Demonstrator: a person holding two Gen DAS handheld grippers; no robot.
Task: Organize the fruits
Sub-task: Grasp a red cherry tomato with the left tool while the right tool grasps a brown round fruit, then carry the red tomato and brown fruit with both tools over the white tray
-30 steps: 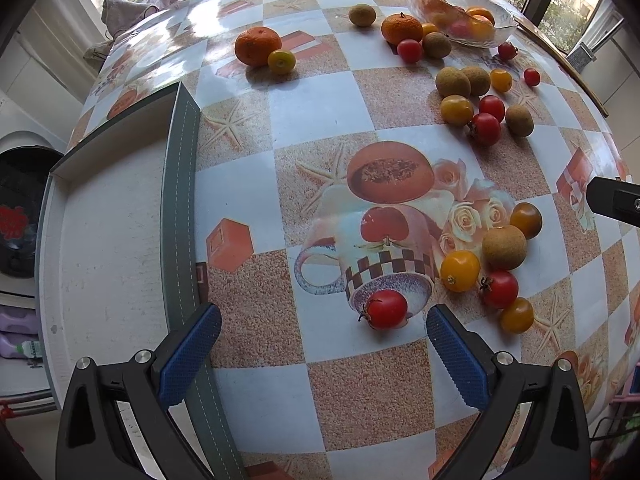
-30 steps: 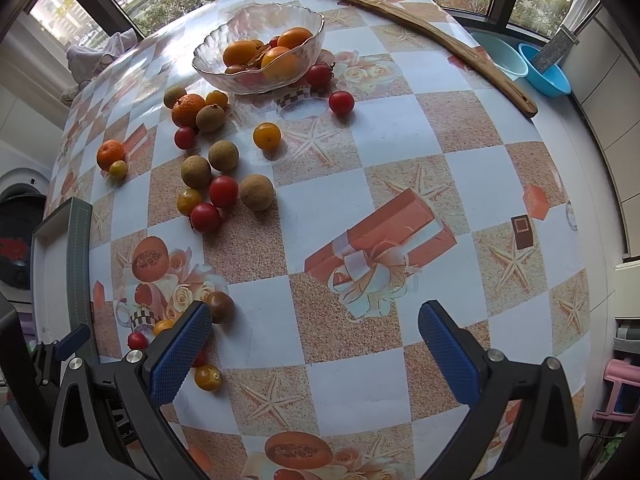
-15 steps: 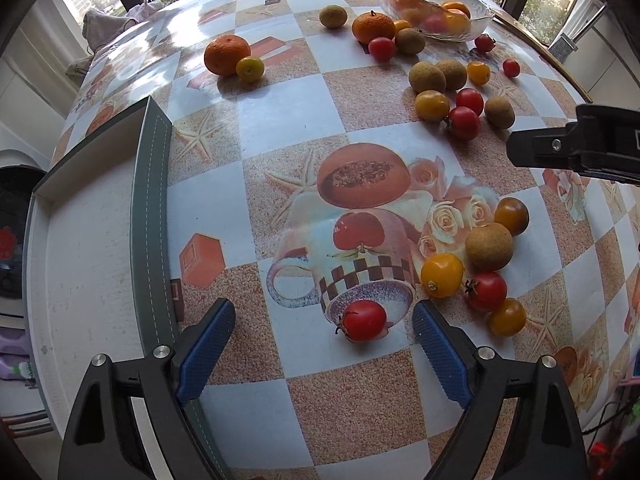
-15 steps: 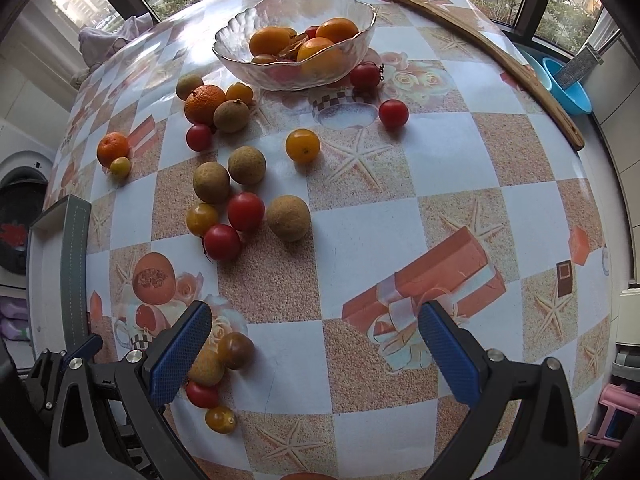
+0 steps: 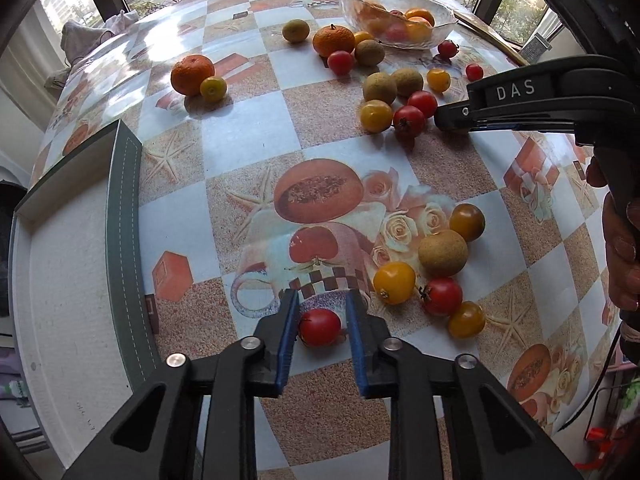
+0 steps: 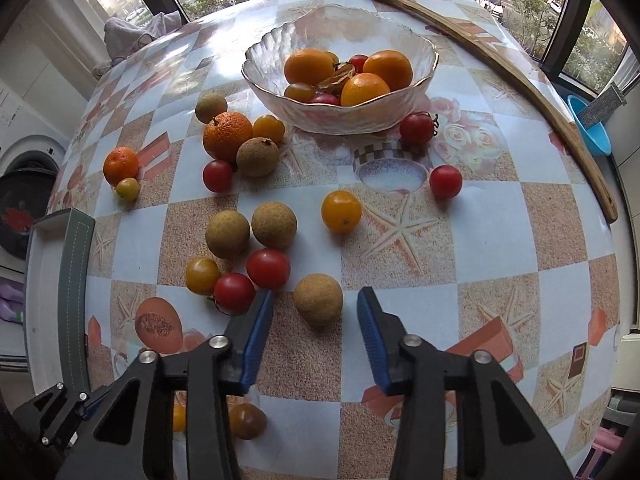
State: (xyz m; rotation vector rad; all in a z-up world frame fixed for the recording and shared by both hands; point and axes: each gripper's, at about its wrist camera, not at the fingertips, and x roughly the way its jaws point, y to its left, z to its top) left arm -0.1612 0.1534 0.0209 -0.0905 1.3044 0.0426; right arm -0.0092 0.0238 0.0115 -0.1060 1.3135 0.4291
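Both grippers have narrowed sharply. Left gripper (image 5: 320, 320) now pinches a red cherry tomato (image 5: 319, 327) on the tablecloth, ready to lift. Right gripper (image 6: 316, 312) brackets a brown longan (image 6: 318, 299), pads near it but apart, glass bowl (image 6: 416, 108) beyond.

The right gripper's (image 6: 316, 316) black arms hide part of a yellow fruit (image 6: 179, 417) and a brown fruit (image 6: 248, 421) low on the tabletop (image 6: 480, 216). The white tray (image 5: 60, 280) is cut off by the picture's left edge. Only part of a hand (image 5: 622, 256) shows at the right edge.
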